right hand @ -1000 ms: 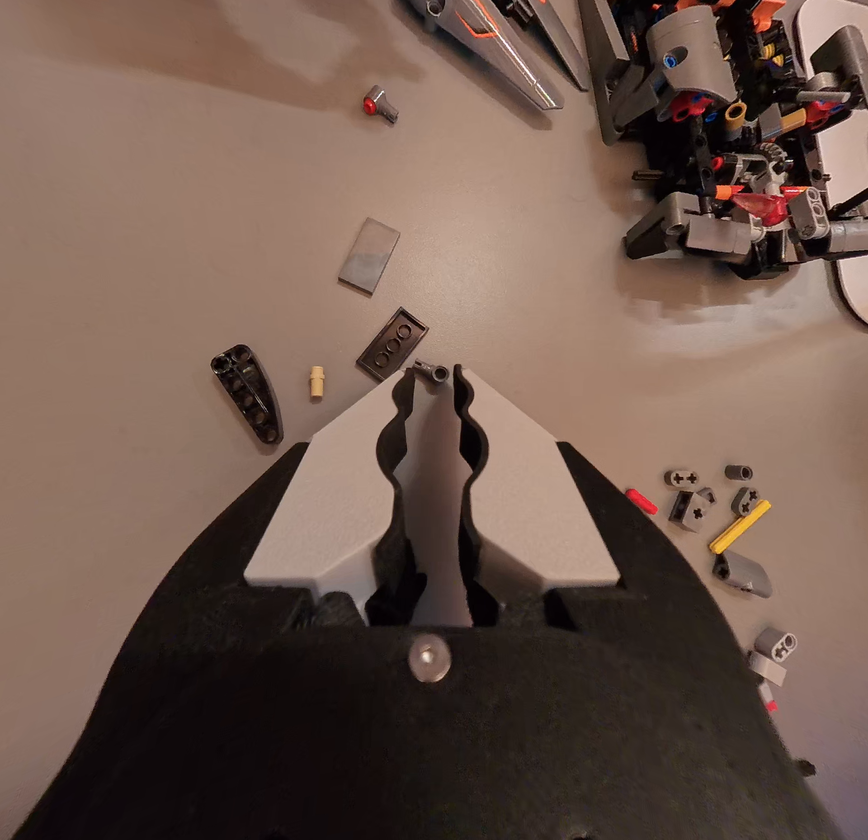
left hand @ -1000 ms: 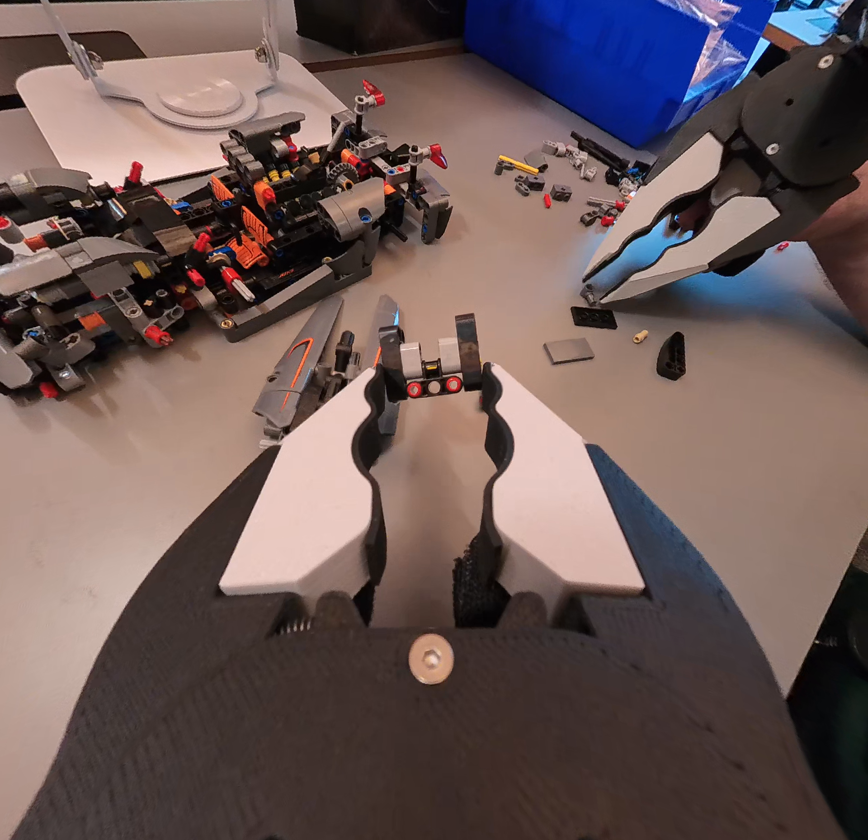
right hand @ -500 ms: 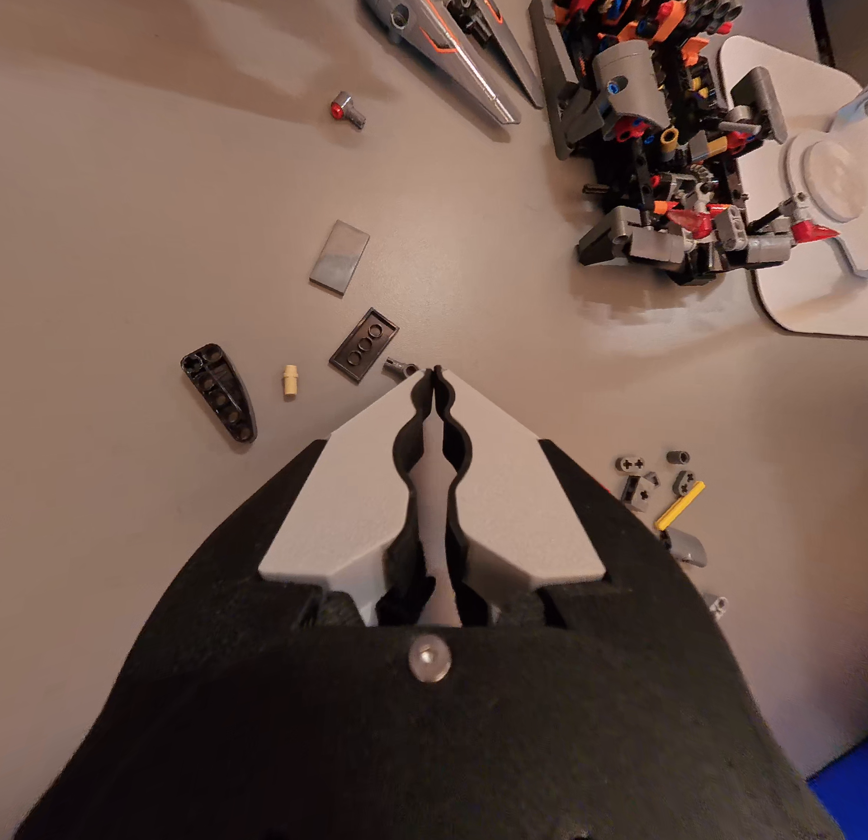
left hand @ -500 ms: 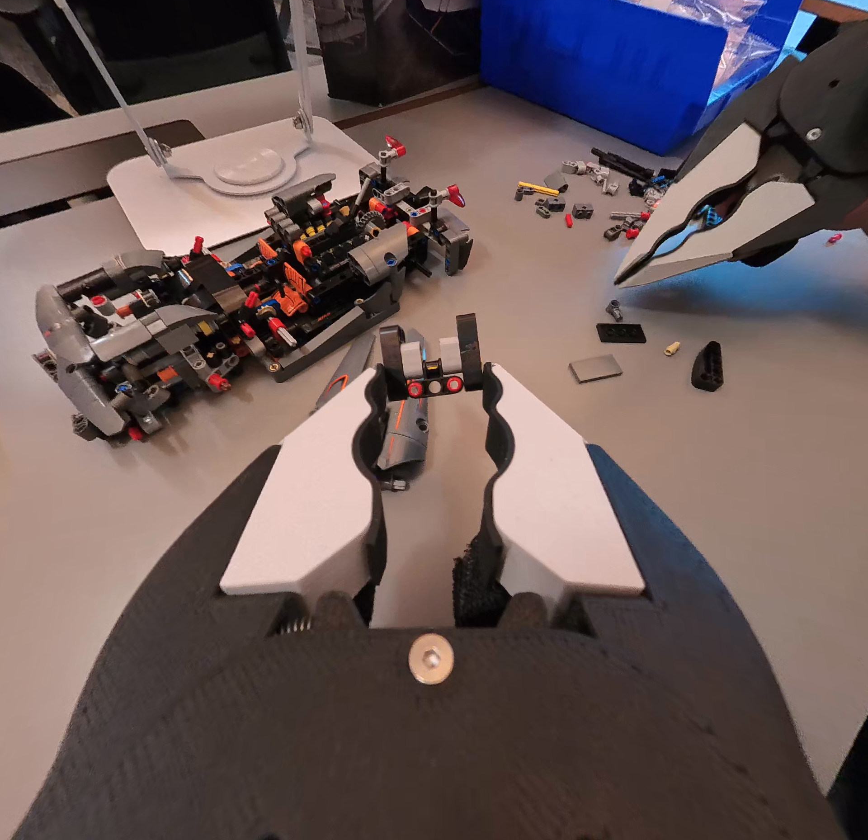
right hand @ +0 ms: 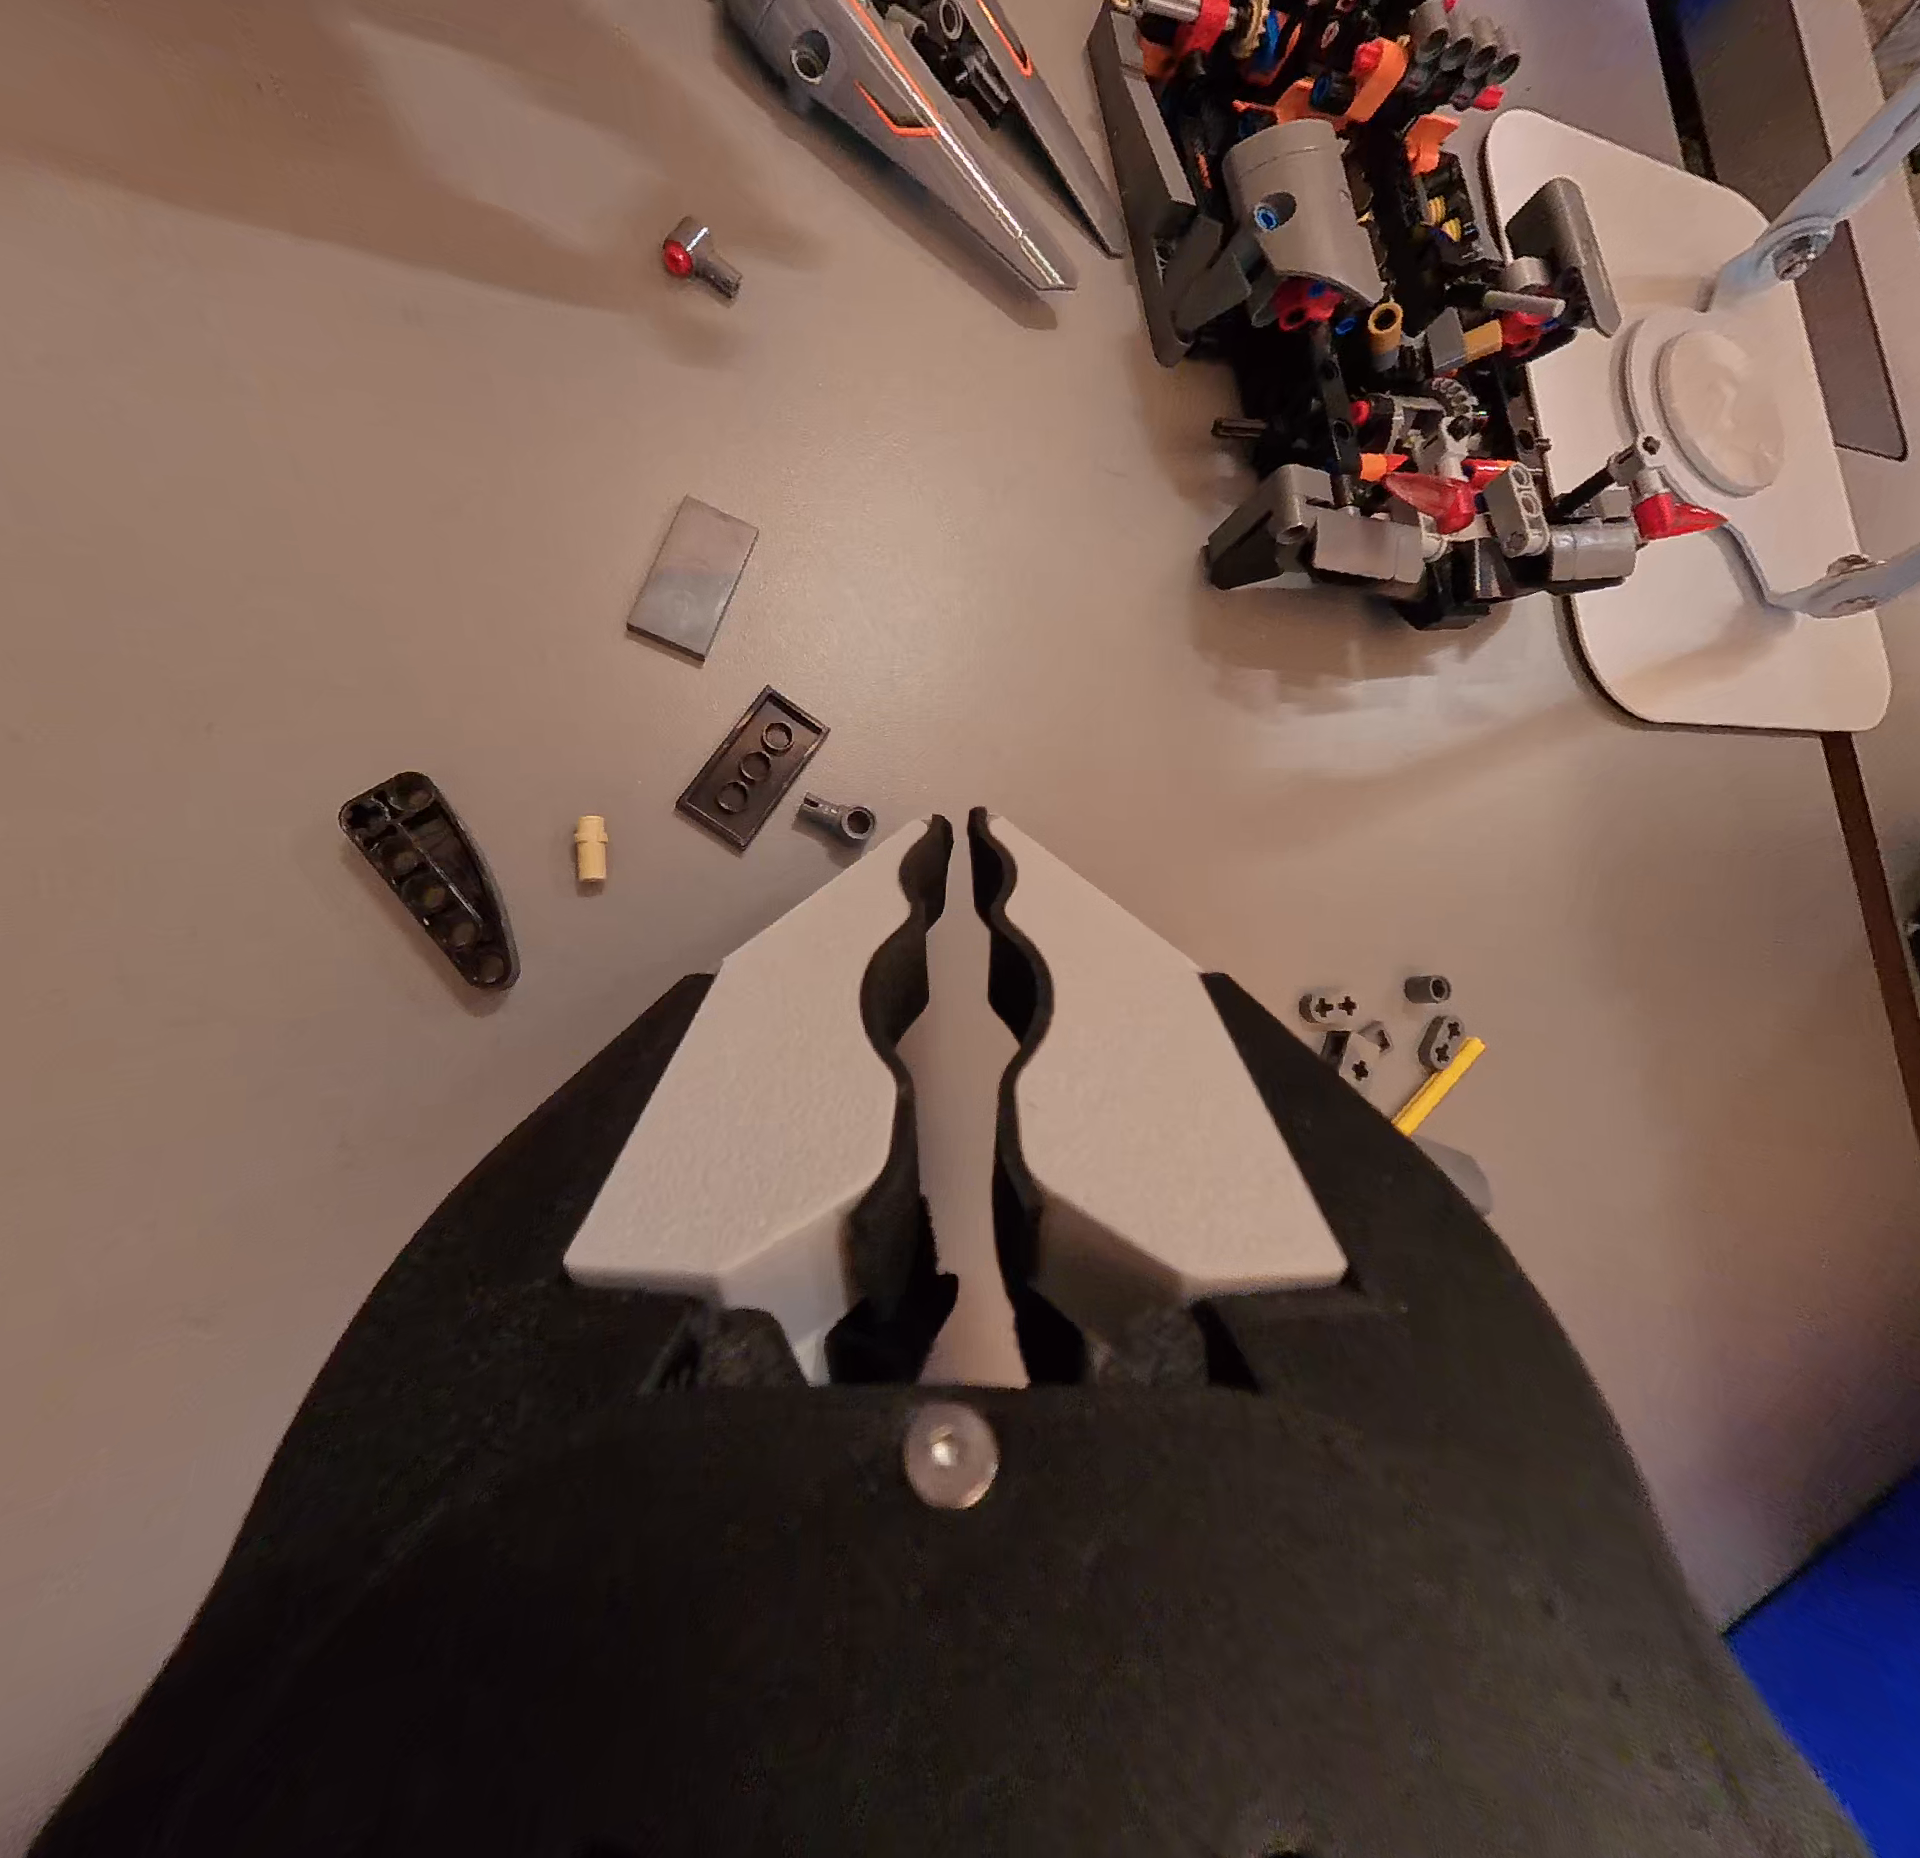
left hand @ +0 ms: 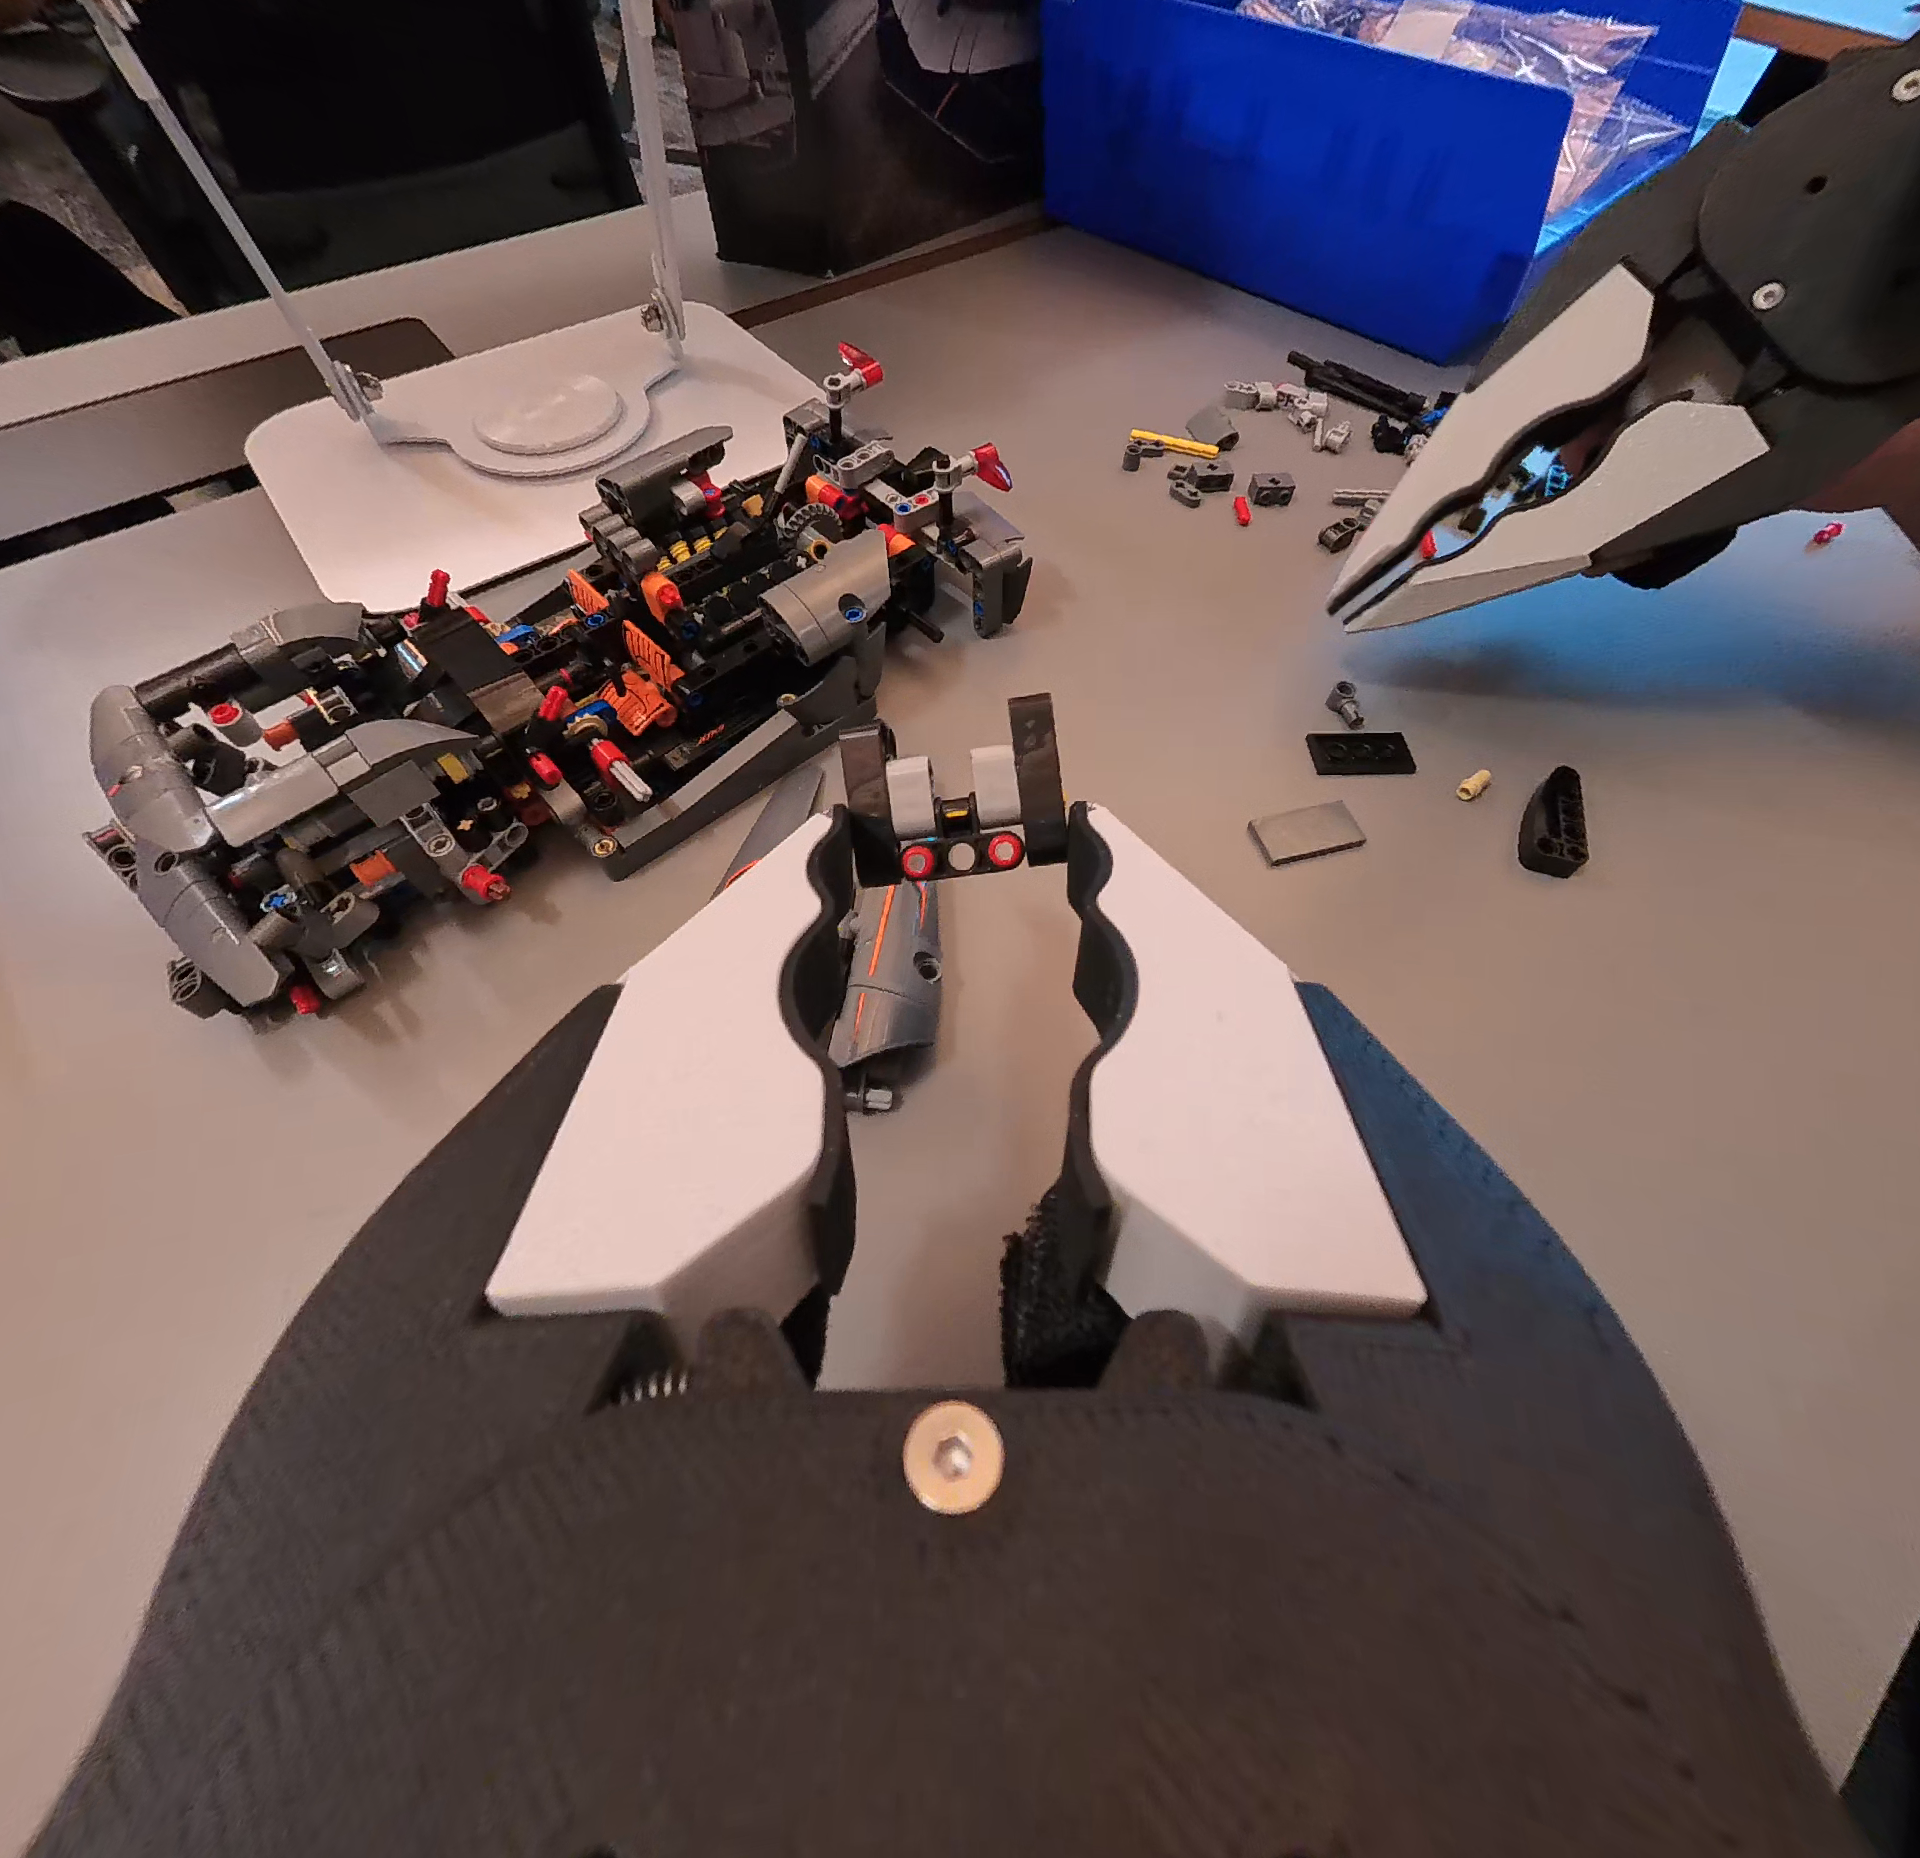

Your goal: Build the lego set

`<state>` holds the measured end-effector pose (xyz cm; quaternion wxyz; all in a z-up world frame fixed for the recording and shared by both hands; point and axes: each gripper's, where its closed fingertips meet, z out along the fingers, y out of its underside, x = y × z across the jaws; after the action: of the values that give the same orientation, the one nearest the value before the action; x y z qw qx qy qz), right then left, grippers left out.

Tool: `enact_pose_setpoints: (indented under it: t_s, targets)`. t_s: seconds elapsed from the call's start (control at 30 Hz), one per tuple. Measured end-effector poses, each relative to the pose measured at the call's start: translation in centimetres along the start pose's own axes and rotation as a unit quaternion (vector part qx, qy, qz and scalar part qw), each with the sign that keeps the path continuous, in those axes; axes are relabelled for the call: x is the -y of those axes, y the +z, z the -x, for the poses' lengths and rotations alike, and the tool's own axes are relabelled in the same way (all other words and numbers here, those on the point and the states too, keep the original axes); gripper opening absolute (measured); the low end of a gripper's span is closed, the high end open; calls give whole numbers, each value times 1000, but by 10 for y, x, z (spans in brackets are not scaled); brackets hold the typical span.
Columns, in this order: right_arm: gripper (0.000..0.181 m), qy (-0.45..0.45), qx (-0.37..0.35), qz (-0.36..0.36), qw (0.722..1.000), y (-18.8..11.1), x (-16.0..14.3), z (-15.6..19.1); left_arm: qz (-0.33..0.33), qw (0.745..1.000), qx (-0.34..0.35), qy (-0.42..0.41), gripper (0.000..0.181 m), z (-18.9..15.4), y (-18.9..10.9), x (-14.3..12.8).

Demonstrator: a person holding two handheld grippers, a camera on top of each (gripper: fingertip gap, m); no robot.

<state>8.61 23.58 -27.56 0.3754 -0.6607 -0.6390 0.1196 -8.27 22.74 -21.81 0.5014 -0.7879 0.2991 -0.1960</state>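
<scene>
Right hand-held gripper has lifted off the small grey connector, which stays on the tabletop at its 9 o'clock; fingers nearly closed, narrow slit, empty. Left hand-held gripper keeps clamping the black-and-grey sub-assembly with 2 red pins, above the tabletop. Lego car chassis lies at its 10 o'clock, grey panel just under the fingers

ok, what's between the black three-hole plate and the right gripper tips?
Right wrist view: one small dark grey connector on the table, beside the black plate and just left of the nearly closed, empty right gripper.
</scene>
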Motion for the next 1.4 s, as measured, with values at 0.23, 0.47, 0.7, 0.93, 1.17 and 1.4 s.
enact_pose_setpoints:
  t_s: [0.23, 0.47, 0.7, 0.93, 1.17, 1.4]
  targets:
    - [4, 0, -16, -6, 1000, 1, 2, -5, -17, 1000, -22, -7, 39, -7, 6, 7]
    - [2, 4, -56, -39, 998, -9, 8, -21, -47, 994, -94, 31, 39, -37, 37, 36]
    - [6, 28, -92, -69, 993, -20, 7, -39, -55, 987, -120, 88, 40, -62, 69, 63]
    - [16, 28, -101, -75, 992, -20, 11, -41, -56, 983, -110, 135, 39, -57, 81, 71]
    - [17, 24, -95, -61, 993, -12, 8, -37, -82, 975, -103, 180, 39, -33, 75, 82]
    - [16, 43, -106, -110, 987, -23, 22, -41, -152, 970, -118, 147, 39, -33, 64, 96]
